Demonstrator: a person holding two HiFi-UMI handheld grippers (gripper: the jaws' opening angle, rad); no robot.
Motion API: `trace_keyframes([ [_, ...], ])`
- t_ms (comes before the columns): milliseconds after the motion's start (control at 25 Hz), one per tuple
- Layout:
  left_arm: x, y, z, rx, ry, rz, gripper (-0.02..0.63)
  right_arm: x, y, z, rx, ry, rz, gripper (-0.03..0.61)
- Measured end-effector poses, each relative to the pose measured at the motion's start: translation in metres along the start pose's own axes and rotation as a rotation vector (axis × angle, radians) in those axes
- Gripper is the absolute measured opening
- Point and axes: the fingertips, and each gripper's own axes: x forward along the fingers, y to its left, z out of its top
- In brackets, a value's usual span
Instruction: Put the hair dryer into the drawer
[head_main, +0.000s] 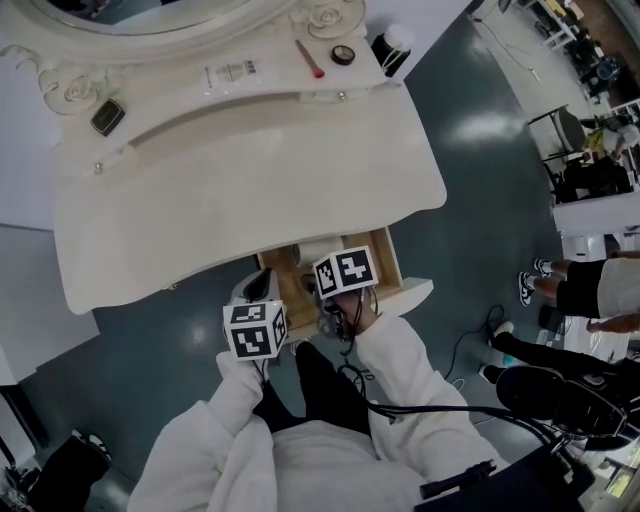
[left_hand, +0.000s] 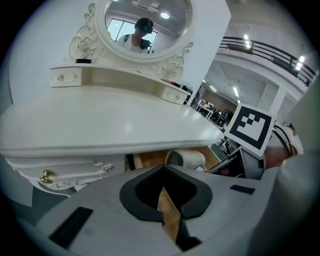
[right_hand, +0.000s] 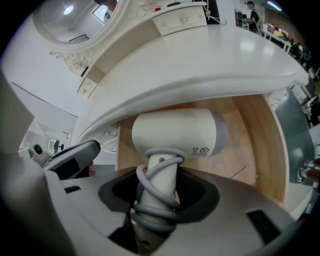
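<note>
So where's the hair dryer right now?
In the right gripper view, the right gripper holds the hair dryer by its handle, over the open drawer under the dressing table.

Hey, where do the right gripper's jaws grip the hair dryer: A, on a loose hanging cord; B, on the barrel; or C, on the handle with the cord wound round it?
C: the right gripper view shows the right gripper with its jaws closed on the hair dryer handle, the cord coiled round it.
</note>
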Motion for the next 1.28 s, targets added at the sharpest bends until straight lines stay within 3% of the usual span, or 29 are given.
trace_keyframes([
  [240,0.006,-0.001,-0.004,0.003,0.019,0.0,0.006,0.007,-0.004,0.007,0.066,-0.044,0.019,0.25],
  [520,0.011,0.001,-0.004,0.004,0.028,0.003,0.006,0.011,-0.011,0.019,0.243,-0.121,0.061,0.25],
  [1040,0.017,0.006,-0.002,-0.003,0.039,0.015,0.006,0.01,-0.026,0.045,0.431,-0.252,0.068,0.25],
  [1280,0.02,0.008,-0.003,-0.004,0.044,0.022,0.006,0.015,-0.037,0.05,0.416,-0.297,0.002,0.25],
])
